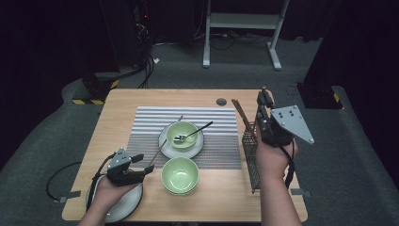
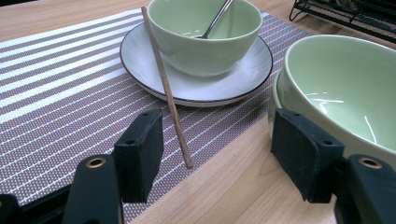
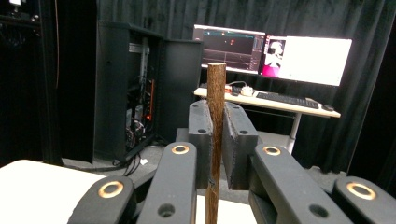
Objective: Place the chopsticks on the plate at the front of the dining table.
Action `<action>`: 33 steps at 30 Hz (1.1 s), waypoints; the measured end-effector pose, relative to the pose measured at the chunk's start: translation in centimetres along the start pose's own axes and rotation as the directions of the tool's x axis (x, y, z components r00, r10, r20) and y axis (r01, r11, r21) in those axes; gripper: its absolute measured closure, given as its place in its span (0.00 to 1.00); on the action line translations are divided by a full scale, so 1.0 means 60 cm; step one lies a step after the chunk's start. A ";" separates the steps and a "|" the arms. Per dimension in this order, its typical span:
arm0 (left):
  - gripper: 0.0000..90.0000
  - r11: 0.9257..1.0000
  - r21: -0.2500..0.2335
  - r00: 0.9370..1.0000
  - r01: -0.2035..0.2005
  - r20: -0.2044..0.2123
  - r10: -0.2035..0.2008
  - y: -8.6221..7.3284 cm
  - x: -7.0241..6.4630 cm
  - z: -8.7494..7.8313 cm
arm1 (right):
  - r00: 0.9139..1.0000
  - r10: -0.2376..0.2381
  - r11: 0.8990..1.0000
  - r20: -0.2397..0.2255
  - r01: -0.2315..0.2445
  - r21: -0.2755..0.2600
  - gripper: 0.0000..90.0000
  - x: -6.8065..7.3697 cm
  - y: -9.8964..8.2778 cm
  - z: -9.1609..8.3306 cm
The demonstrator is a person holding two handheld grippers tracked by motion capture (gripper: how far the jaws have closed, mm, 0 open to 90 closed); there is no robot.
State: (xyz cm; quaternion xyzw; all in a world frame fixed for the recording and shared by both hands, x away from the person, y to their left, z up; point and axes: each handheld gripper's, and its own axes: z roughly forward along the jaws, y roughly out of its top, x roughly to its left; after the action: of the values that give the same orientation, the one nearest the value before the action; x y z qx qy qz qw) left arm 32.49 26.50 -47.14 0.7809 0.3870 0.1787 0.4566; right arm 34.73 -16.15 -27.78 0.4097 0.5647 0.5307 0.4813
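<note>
My right gripper (image 3: 215,116) is shut on a brown wooden chopstick (image 3: 216,140) that stands upright between its pads. In the high view the right gripper (image 1: 263,100) is raised at the table's right side, above a black wire rack (image 1: 252,165). My left gripper (image 1: 145,164) rests low at the front left, open. In its own view the left gripper (image 2: 222,140) has nothing between its pads. A second chopstick (image 2: 168,93) lies on the striped mat (image 2: 60,93) just ahead of the jaws, its far part leaning on a white plate (image 2: 243,84).
A green bowl (image 1: 182,134) with a metal spoon (image 1: 195,132) sits on that white plate. An empty green bowl (image 1: 179,175) stands nearer, right of the left gripper. Another white plate (image 1: 127,205) lies under the left hand. A thin brown stick (image 1: 241,115) slants up from the rack's far end.
</note>
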 end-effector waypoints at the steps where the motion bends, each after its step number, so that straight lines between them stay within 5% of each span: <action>1: 0.38 1.000 0.000 1.000 0.003 0.001 -0.003 0.000 0.000 0.000 | 1.000 0.001 1.000 -0.003 -0.001 -0.003 0.92 0.001 0.001 -0.001; 33: 0.39 1.000 -0.017 1.000 0.001 0.000 -0.001 0.000 -0.001 -0.001 | 0.994 0.041 0.999 -0.099 -0.044 -0.030 0.92 0.046 -0.011 -0.005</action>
State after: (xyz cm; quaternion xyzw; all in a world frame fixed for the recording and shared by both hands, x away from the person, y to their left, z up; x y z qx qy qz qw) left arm 32.39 26.47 -47.08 0.7768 0.3859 0.1816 0.4633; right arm 33.89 -13.57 -28.73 0.3872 0.5704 0.5692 0.4480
